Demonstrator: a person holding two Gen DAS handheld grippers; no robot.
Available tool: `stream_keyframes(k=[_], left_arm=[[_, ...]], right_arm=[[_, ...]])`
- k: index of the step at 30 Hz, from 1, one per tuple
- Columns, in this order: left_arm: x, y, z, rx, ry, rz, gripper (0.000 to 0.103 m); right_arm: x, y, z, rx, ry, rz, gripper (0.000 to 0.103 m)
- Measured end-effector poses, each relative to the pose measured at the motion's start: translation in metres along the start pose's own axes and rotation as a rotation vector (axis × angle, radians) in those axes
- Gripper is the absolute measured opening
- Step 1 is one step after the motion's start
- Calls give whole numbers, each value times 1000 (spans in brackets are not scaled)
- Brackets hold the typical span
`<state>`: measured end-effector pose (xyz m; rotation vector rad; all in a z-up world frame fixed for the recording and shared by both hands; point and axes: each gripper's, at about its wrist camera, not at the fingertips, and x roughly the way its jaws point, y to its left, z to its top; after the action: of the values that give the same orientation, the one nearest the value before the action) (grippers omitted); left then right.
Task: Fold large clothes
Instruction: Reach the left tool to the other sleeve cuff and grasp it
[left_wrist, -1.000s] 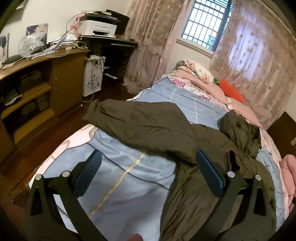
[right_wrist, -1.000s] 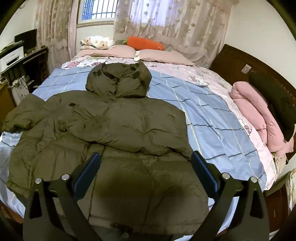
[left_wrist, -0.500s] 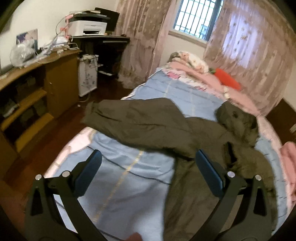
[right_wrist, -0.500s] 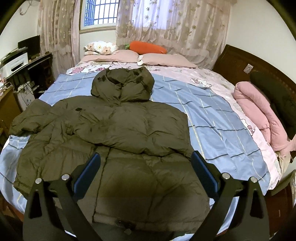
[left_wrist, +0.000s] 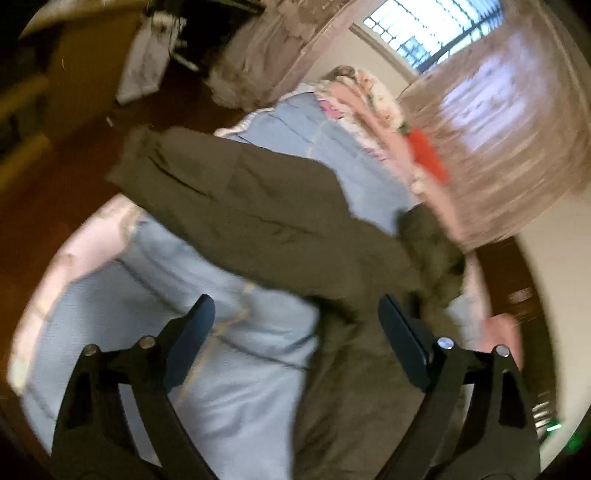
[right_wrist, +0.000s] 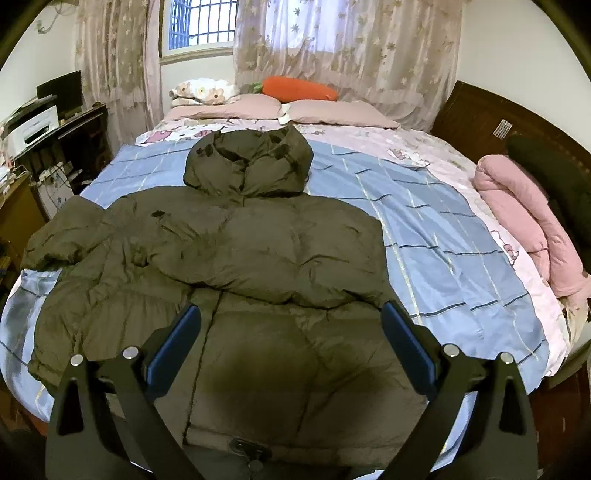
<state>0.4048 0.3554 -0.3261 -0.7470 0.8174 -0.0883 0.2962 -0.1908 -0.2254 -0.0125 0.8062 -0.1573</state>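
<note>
A large olive-green hooded puffer jacket (right_wrist: 258, 266) lies on the blue checked bed (right_wrist: 436, 236), hood (right_wrist: 251, 162) toward the pillows. Its right sleeve is folded across the chest; its left sleeve (right_wrist: 62, 236) stretches out to the bed's left edge. My right gripper (right_wrist: 291, 332) is open and empty, above the jacket's hem. In the blurred left wrist view the outstretched sleeve (left_wrist: 240, 206) runs across the bed toward the floor. My left gripper (left_wrist: 295, 325) is open and empty, above the bed beside the jacket's side.
Pillows (right_wrist: 280, 107) and an orange carrot cushion (right_wrist: 299, 88) lie at the head of the bed. A pink folded quilt (right_wrist: 524, 218) sits at the right edge by the dark headboard (right_wrist: 491, 122). A desk with a printer (right_wrist: 33, 125) stands left.
The left wrist view has tilted and swung fast, blurring, with the sleeve now larger and closer. The right gripper has drawn back a little; the jacket has not moved.
</note>
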Motion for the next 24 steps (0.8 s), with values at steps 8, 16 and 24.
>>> stream_keyframes(k=[8,16,24], left_arm=[[2,21,23,-6,20,18,90],[22,15,27,130,59,167,91],[54,14,37,186,136,237,89]], right_arm=[[10,-3,5,17,23,31,98],[18,14,27,-26,36,78,98],[23,25,39,-49,27,85,98]])
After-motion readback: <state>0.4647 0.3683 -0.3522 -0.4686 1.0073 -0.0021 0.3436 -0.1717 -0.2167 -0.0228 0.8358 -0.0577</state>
